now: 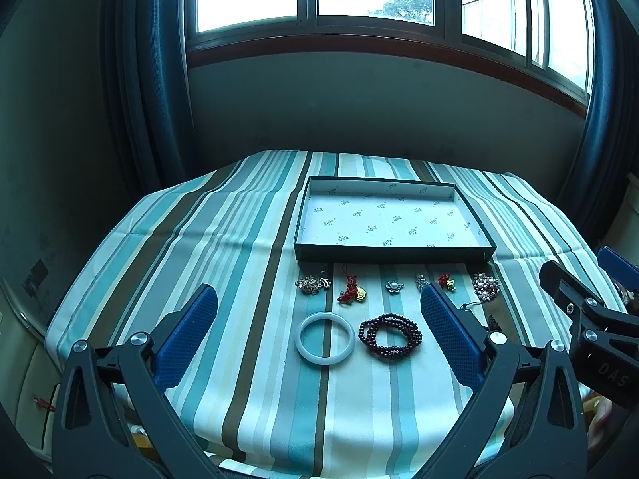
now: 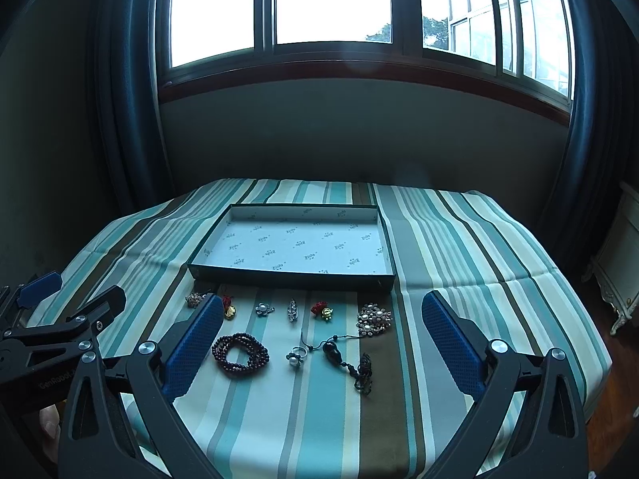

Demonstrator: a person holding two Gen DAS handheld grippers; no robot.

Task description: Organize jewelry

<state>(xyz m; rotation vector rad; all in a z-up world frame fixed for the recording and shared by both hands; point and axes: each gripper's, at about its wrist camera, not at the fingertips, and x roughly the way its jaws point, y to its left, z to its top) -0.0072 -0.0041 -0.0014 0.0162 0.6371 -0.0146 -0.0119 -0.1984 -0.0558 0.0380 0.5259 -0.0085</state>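
Nothing sits in the tray (image 2: 291, 247) yet; all the jewelry lies on the striped cloth (image 2: 459, 239) just in front of it. Left gripper (image 1: 319, 319) hangs spread wide, empty, above the white bangle (image 1: 324, 338) and the dark bead bracelet (image 1: 390, 337). Right gripper (image 2: 321, 335) is spread and empty too, over the pearl ring (image 2: 295, 356) and the corded pendant (image 2: 333, 350).

Risks, as I judge them: that pendant's cord runs toward the big brooch (image 2: 374, 319), so lifting it could drag a neighbour along. The bangle is smooth and lies flat, so the pads may skid off its rim. The bead bracelet is looped loosely and could sag or slip out of a pinch. Small pieces in the back row sit near each other, so a wide pinch might bump two. A pinch set too low might also bunch the cloth and shift everything.
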